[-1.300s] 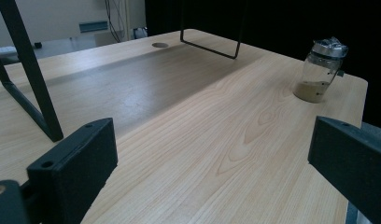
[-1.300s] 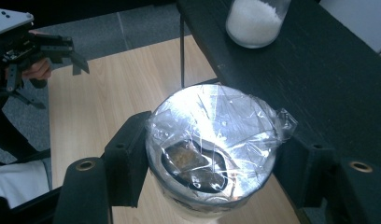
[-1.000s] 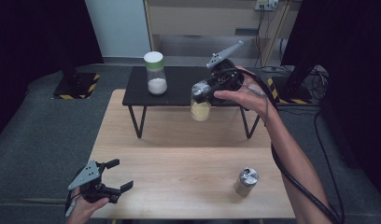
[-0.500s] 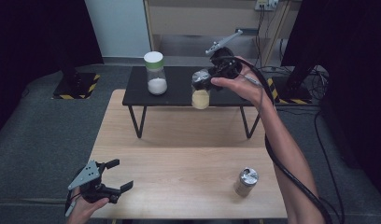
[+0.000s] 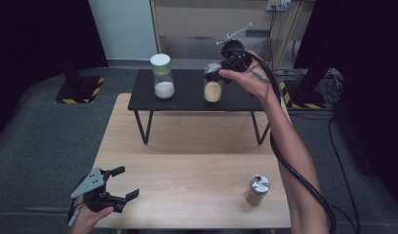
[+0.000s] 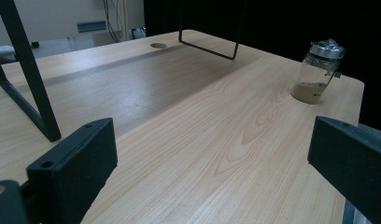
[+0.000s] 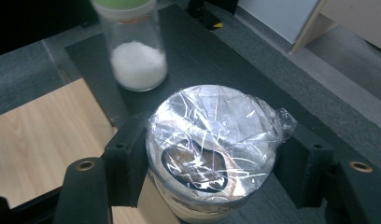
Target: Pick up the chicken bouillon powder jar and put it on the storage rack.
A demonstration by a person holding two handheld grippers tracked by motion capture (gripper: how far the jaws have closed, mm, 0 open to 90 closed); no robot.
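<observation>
A glass jar of yellow powder (image 5: pixel 212 89), its top wrapped in foil and clear film (image 7: pixel 212 135), is over the low black stand (image 5: pixel 187 100). My right gripper (image 5: pixel 217 73) is shut on the jar just under its lid, one jaw on each side (image 7: pixel 212 154). Whether the jar rests on the stand I cannot tell. A green-lidded jar of white powder (image 5: pixel 163 78) (image 7: pixel 135 56) stands upright to its left. My left gripper (image 5: pixel 124 183) is open and holds nothing near the wooden table's front left corner (image 6: pixel 212 163).
A small foil-topped jar with brownish powder (image 5: pixel 258 190) (image 6: pixel 318 72) stands at the front right of the wooden table (image 5: pixel 187 161). The black stand's thin legs (image 6: pixel 30 79) rest on the far half of the table. A cable (image 5: pixel 294 170) trails along the right forearm.
The right gripper has carried the yellow-powder jar away from the stand's near edge and farther in over its top. The left gripper has stayed where it was.
</observation>
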